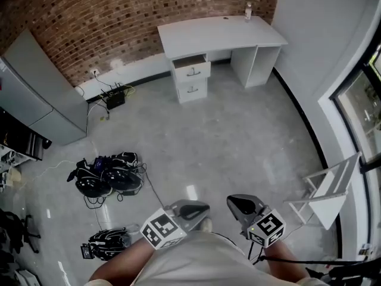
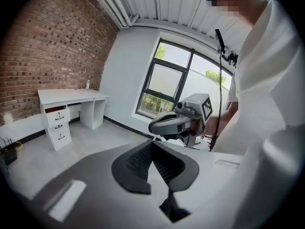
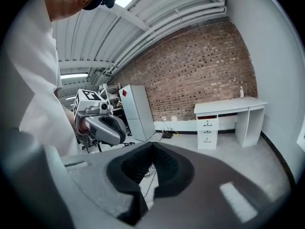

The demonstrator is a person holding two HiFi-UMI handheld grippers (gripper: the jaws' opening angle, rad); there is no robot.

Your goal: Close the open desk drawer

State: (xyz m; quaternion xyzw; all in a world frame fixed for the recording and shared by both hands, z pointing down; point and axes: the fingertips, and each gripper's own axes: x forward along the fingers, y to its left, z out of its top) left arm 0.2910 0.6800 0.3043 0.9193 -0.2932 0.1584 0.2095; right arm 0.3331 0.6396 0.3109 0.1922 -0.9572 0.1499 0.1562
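The white desk (image 1: pixel 220 34) stands far off against the brick wall. Its drawer unit has the top drawer (image 1: pixel 191 68) pulled out a little; the lower drawer (image 1: pixel 192 89) is flush. The desk (image 2: pixel 71 97) and its top drawer (image 2: pixel 57 114) also show small at the left of the left gripper view. In the right gripper view the desk (image 3: pixel 229 106) and the drawer (image 3: pixel 208 123) sit at the right. My left gripper (image 1: pixel 199 209) and right gripper (image 1: pixel 235 202) are held close to my body, several steps from the desk. Both are shut and hold nothing. Their pads meet at the tips, left gripper (image 2: pixel 153 147) and right gripper (image 3: pixel 151 147).
Black bags and helmets (image 1: pixel 107 174) with cables lie on the concrete floor at the left. A grey cabinet (image 1: pixel 41 94) stands far left, a power strip (image 1: pixel 114 98) by the wall. A white folding frame (image 1: pixel 326 192) leans near the window at the right. A bottle (image 1: pixel 248 11) stands on the desk.
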